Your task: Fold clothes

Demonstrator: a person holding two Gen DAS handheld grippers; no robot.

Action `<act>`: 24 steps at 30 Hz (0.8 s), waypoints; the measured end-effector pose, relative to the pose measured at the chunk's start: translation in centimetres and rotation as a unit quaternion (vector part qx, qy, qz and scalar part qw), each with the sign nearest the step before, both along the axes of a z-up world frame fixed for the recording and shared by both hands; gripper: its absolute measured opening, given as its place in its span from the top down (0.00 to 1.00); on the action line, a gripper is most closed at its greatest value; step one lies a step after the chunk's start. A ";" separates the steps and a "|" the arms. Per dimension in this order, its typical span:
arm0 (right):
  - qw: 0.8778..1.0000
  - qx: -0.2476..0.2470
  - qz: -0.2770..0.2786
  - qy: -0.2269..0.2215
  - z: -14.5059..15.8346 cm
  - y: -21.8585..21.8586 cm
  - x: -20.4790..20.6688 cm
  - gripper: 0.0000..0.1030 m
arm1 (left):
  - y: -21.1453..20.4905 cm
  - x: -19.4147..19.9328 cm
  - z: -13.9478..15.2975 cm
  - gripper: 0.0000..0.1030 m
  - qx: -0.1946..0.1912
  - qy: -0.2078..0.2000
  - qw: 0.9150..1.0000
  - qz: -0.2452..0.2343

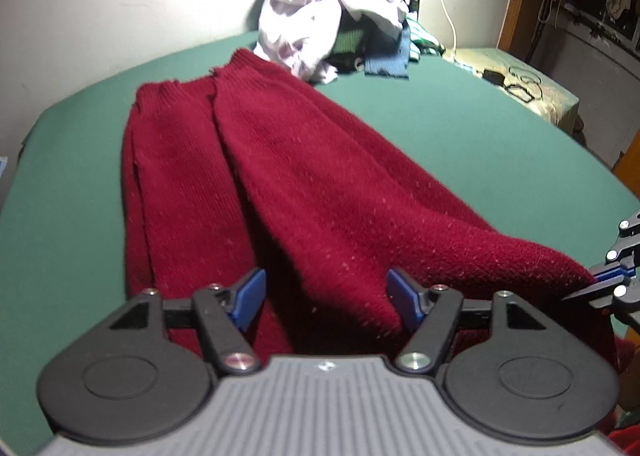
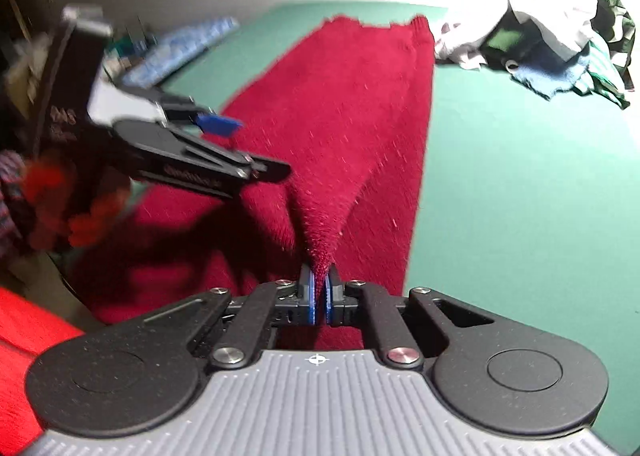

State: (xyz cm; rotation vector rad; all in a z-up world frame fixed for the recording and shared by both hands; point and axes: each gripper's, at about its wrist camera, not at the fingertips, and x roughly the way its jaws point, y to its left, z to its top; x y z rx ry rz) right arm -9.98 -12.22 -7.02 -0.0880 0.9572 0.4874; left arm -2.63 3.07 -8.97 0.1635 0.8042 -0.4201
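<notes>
The dark red knitted garment lies flat on the green felt-covered counter, its long axis running from the near edge away to the ribbed hems at the far end. The right gripper has its fingers closed tight on a pinch of the garment's near right corner, the knit pulled up into a peak between the blue pads. The left gripper straddles the near edge with its fingers spread, cloth between them but not yet clamped, as far as I can judge. So the left hand must close on its corner before both can carry the near edge toward the far hems. No containers; a loose heap of mixed clothes waits at the far side.
</notes>
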 end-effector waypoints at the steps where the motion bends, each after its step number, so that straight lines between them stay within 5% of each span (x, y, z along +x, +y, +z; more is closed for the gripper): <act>1: 1.000 -0.015 0.005 0.009 -0.6 0.4 0.0 0.95 | 0.0 -0.1 -0.1 0.32 0.000 -0.002 1.000 -0.003; 4: 0.999 -0.040 0.016 -0.006 -0.5 1.3 -0.3 0.95 | -0.1 -0.2 0.4 0.32 0.013 -0.009 1.000 -0.012; 6: 1.000 -0.007 0.012 -0.007 0.3 0.7 0.0 0.93 | 0.1 -0.2 1.0 0.31 0.007 -0.012 1.000 -0.017; 8: 0.999 0.035 -0.013 -0.002 0.7 -0.1 0.8 0.69 | 0.4 0.1 1.0 0.28 -0.008 -0.002 1.000 -0.023; 9: 0.998 0.054 -0.029 0.000 0.8 -0.5 1.3 0.48 | 0.5 0.2 1.0 0.28 -0.014 0.005 1.000 -0.025; 10: 0.996 0.072 -0.044 0.004 0.8 -0.9 1.9 0.45 | 0.5 0.4 0.7 0.29 -0.021 0.014 0.999 -0.024; 12: 0.992 0.102 -0.072 0.015 0.2 -1.6 3.0 0.56 | 0.6 0.6 0.3 0.33 -0.031 0.026 0.999 -0.024; 15: 0.988 0.121 -0.091 0.028 0.0 -2.5 3.8 0.91 | 0.5 0.5 0.3 0.46 -0.036 0.026 0.999 -0.023; 20: 0.993 0.088 -0.072 -0.024 2.7 -2.6 3.0 0.92 | 0.4 0.0 1.4 0.51 -0.048 0.013 0.998 -0.027; 24: 0.998 0.009 -0.062 0.000 0.1 -1.0 4.0 0.92 | -0.5 0.4 0.3 0.49 -0.017 0.016 0.999 -0.029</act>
